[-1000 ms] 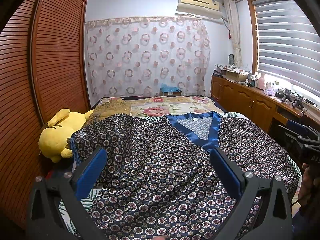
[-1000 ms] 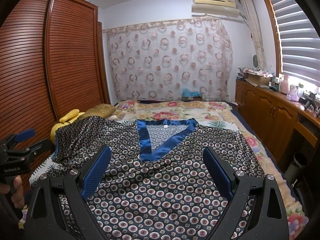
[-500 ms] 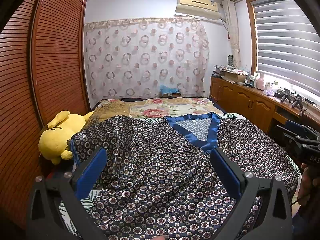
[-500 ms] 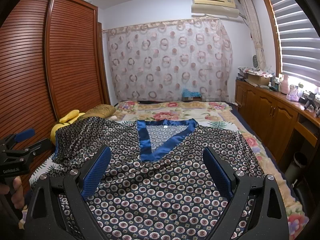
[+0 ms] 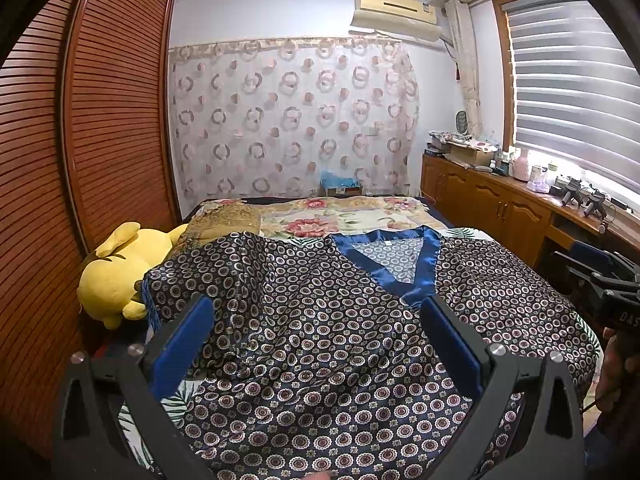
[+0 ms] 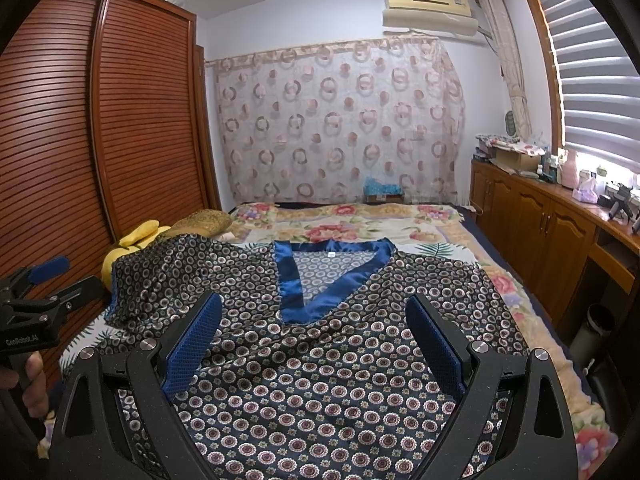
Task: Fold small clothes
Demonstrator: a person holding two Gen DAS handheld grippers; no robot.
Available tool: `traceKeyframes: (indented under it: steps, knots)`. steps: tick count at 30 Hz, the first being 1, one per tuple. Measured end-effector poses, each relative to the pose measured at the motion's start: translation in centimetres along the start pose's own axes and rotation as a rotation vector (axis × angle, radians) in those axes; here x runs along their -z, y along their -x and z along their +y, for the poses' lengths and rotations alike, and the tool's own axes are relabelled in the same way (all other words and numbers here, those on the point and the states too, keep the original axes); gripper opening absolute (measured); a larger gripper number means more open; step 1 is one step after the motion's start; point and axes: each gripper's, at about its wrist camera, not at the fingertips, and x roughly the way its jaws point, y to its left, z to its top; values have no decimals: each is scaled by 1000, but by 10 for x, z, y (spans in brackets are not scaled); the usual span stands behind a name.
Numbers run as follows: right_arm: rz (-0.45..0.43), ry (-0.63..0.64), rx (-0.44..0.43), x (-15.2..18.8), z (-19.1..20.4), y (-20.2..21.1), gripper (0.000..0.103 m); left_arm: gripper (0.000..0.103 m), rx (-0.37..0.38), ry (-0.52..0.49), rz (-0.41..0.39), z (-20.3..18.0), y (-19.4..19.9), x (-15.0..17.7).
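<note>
On the bed a patterned top lies spread; left gripper and right gripper hover near it, jaws wide apart, empty.

Bright daylight via window blinds, sharp, fisheye-warped edges.

Shirt: your patterned top lies spread across the bed, filling the lower centre, its blue V-neck upper right of centre.
Left gripper: your left gripper hangs above it, jaws wide apart.
Plush: yellow toy at left edge.
</note>
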Motion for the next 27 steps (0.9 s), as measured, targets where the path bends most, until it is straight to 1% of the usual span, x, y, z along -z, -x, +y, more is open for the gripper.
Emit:
traceKeyframes:
  steps: [16,17,20,27]
  knots:
    - [2,4,-1,0,2,0,95,103,1,-7,7,0,-1,1]
    - [2,4,0,0,3,7,95,103,1,-4,13,1,-2,2]
    - [8,-3,-5,1,2,6,95,103,9,10,28,5,-5,4]
    - [21,5,-41,7,5,-1,95,103,-19,29,48,24,-10,14]
